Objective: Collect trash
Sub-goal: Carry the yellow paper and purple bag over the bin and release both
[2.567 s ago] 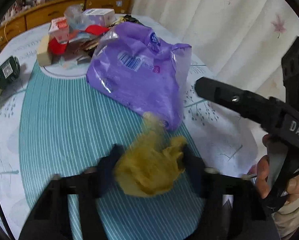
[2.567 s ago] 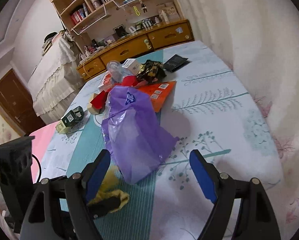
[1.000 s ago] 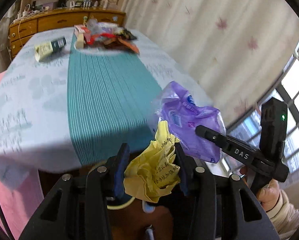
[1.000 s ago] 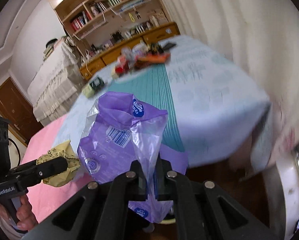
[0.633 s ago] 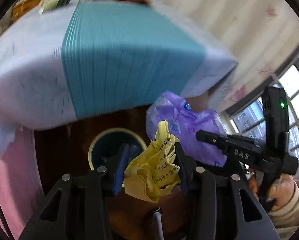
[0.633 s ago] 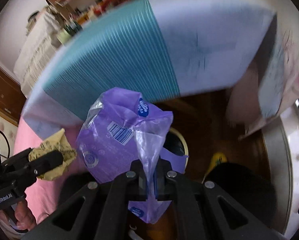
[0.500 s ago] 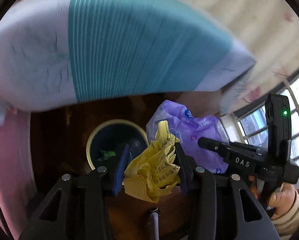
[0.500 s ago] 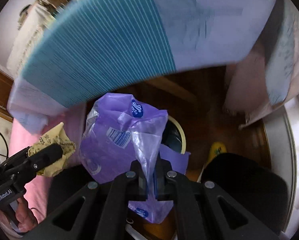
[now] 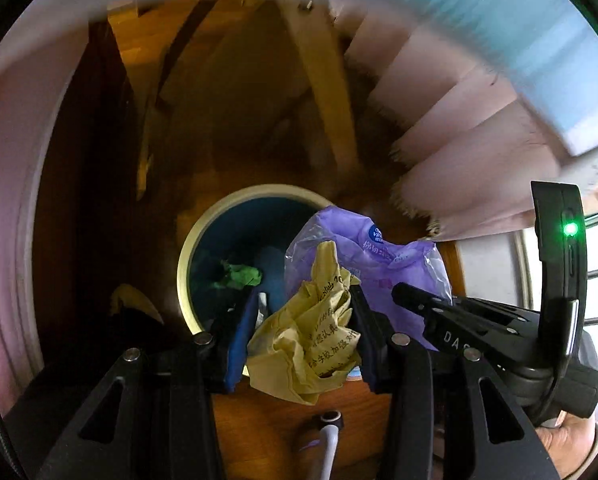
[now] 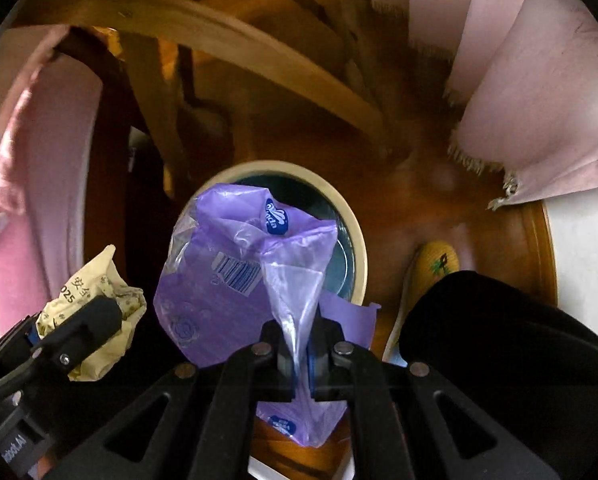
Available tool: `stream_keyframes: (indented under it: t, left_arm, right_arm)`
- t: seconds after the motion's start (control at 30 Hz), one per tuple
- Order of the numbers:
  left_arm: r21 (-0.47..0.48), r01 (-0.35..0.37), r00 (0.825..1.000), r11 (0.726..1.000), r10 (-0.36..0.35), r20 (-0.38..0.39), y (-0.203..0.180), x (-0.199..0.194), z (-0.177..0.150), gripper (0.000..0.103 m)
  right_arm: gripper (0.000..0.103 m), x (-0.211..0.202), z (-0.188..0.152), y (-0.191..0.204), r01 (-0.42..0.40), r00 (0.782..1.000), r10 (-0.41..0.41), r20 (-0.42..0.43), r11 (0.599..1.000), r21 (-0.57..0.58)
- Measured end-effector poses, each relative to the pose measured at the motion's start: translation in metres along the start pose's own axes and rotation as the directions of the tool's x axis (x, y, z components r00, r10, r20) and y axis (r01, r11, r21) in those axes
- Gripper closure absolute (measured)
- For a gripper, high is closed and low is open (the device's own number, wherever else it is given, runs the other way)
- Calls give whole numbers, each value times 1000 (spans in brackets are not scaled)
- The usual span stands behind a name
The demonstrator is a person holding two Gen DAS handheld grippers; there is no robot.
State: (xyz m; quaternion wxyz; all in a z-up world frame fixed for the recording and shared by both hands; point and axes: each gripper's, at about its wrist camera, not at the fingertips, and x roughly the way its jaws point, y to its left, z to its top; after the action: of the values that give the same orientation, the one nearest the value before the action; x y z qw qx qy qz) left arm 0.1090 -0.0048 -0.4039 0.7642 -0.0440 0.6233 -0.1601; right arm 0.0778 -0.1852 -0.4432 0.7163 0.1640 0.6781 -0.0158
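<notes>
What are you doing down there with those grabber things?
A person is throwing away trash. The left tool grips a crumpled yellow paper and the right tool pinches a purple plastic bag. Both hang over the round bin on the floor under the table. Nothing is dropped yet.

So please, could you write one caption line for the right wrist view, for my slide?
Right gripper pinches a purple plastic bag above the round bin; left gripper holds crumpled yellow paper beside it.
</notes>
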Motion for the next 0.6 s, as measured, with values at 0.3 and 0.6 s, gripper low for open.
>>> stream_keyframes:
  t: [0.3, 0.6]
  left_arm:
    - [-39, -35, 996, 999, 31, -83, 13, 43, 7, 59]
    - [-71, -106, 986, 992, 96, -134, 26, 56, 8, 40]
  right_arm:
    - [98, 37, 17, -23, -100, 991, 114, -73, 981, 167]
    - [42, 53, 15, -10, -177, 975, 199, -103, 965, 193]
